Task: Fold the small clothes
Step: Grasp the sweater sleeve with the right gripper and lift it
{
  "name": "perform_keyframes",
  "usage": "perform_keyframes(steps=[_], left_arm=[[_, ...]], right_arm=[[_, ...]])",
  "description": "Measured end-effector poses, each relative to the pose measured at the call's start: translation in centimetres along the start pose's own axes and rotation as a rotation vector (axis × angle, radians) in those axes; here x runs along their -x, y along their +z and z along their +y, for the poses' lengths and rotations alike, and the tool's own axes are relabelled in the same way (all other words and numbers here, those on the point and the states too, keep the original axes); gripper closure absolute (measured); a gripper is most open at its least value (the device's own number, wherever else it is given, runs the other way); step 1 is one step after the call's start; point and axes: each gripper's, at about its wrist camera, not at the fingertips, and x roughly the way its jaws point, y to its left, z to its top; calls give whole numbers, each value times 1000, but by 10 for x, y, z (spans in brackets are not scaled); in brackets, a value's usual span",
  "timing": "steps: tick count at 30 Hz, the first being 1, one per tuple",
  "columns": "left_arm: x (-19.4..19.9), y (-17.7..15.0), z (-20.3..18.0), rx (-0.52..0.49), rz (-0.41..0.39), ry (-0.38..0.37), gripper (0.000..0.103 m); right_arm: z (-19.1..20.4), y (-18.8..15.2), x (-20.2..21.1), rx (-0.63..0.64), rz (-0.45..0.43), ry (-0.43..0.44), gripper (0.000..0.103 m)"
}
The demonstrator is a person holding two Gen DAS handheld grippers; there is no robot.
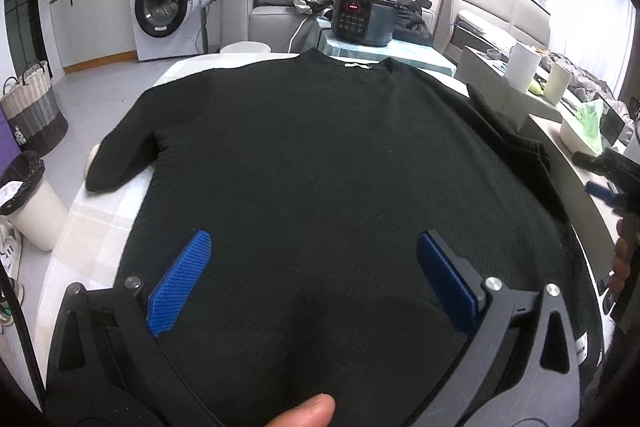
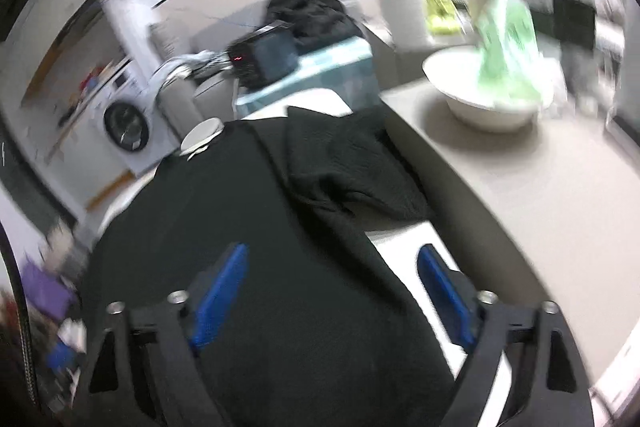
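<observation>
Black sweater (image 1: 320, 147) is spread out flat on the pale surface (image 1: 96, 227) in front of you, neckline at the far end with its little white label showing, one sleeve hanging out to the left side and the other sleeve (image 2: 352, 167) bunched up and folded over itself on the right. Your left gripper (image 1: 314, 279) sits low over the body of the sweater near the hem end, blue pads spread wide apart with just fabric lying under them, so those fingers are released and not pinching anything. Your right gripper (image 2: 334, 291) is over the right edge of the sweater: the left pad is above the black cloth and the right pad is above the bare white strip beside it, fingers parted and nothing clamped between them. That view is pretty smeared with motion blur, so the finer details there are hard to make out. Beyond the sweater there's a black cooker (image 1: 362, 17) with a red display on a teal-covered stand, a washing machine (image 1: 166, 7) off to the left, a woven basket (image 1: 34, 111) on the floor, and a white bowl (image 2: 488, 103) with something green in it on the grey counter to the right.
</observation>
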Motion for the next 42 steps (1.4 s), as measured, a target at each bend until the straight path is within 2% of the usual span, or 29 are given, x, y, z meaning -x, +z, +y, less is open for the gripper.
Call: perform_keyframes(steps=[3,12,17,20,22,23,24,25,26,27,30,34,35,37,39,40,41,42], left_arm=[[-11,6,-2,3,12,-8,1],[-42,22,-7,0,44,-44,1],[-62,28,-12,0,65,-67,1],[-72,29,-15,0,79,-73,1],[-78,29,-17,1,84,-75,1],[-81,29,-17,3,87,-76,1],[-83,28,-17,5,90,-78,1],[-86,29,-18,7,95,-80,1],[-88,29,-18,7,97,-82,1],[-89,29,-19,5,96,-83,1],[-88,26,-19,-1,89,-84,1],[-87,24,-19,-2,89,-88,1],[-86,24,-19,-4,84,-87,1],[-81,23,-19,-9,75,-86,1],[-79,22,-19,-10,72,-84,1],[-79,21,-20,-10,72,-82,1],[-79,21,-20,-8,72,-78,1],[-78,20,-21,-5,72,-77,1]], right_arm=[[-17,7,-16,-166,21,30,27],[-46,27,-51,-503,42,57,27],[-57,30,-70,-624,71,78,27],[-63,33,-89,-688,92,73,32],[-65,35,-94,-713,72,62,38],[-65,37,-96,-709,61,43,46],[-65,40,-99,-710,51,25,60],[-64,42,-102,-700,39,0,69],[-62,44,-105,-679,42,-26,84],[-56,48,-109,-628,51,-57,90],[-34,58,-103,-453,-1,-120,94],[10,77,-80,-140,-113,-214,94],[20,81,-75,-71,-147,-205,94],[51,93,-67,140,-200,-149,94],[99,80,-57,465,-223,-10,94],[118,68,-57,602,-189,53,94],[134,53,-60,718,-115,131,94],[144,40,-66,770,-39,191,94]])
